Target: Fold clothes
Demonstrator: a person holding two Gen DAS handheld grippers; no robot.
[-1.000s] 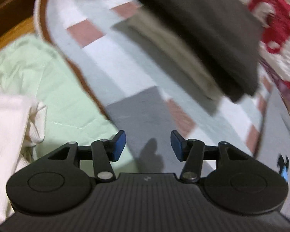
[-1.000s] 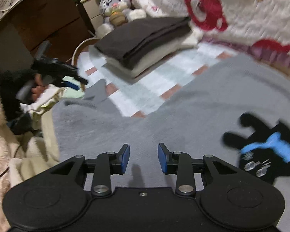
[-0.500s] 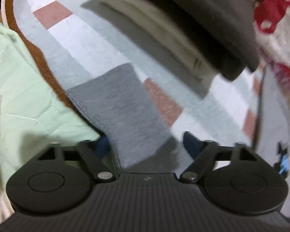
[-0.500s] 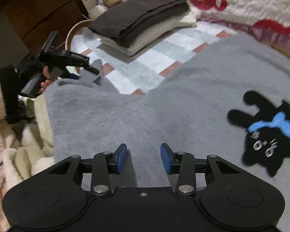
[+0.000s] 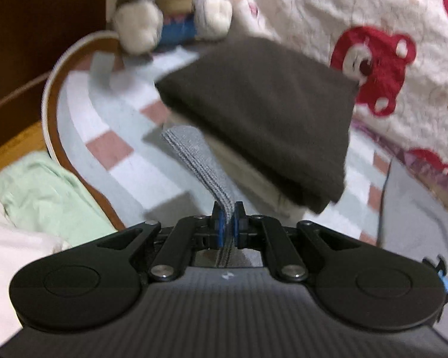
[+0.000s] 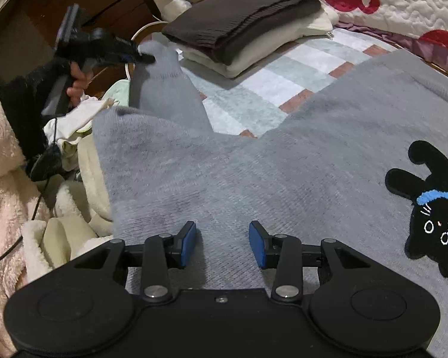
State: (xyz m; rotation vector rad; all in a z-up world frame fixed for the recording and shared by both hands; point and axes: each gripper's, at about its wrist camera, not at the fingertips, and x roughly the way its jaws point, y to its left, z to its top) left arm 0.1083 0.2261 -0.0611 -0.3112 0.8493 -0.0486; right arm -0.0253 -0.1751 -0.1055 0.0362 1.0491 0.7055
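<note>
A grey sweater (image 6: 254,179) with a black cat patch (image 6: 427,208) lies spread on the checked mat (image 6: 283,80). My left gripper (image 5: 227,223) is shut on the cuff of its grey sleeve (image 5: 194,155) and holds it lifted off the mat. In the right wrist view the left gripper (image 6: 140,57) shows at the upper left with the raised sleeve (image 6: 164,89) hanging from it. My right gripper (image 6: 222,243) is open and empty, low over the sweater's body.
A folded stack, dark brown garment (image 6: 239,21) on a cream one (image 6: 262,50), sits at the back of the mat. Plush toys (image 5: 170,9) and a red-bear quilt (image 5: 373,59) lie beyond. Loose pale clothes (image 6: 74,119) pile at the left.
My left gripper closed on the grey sleeve cuff and lifted it off the mat. My right gripper moved forward, low over the sweater, and stayed open.
</note>
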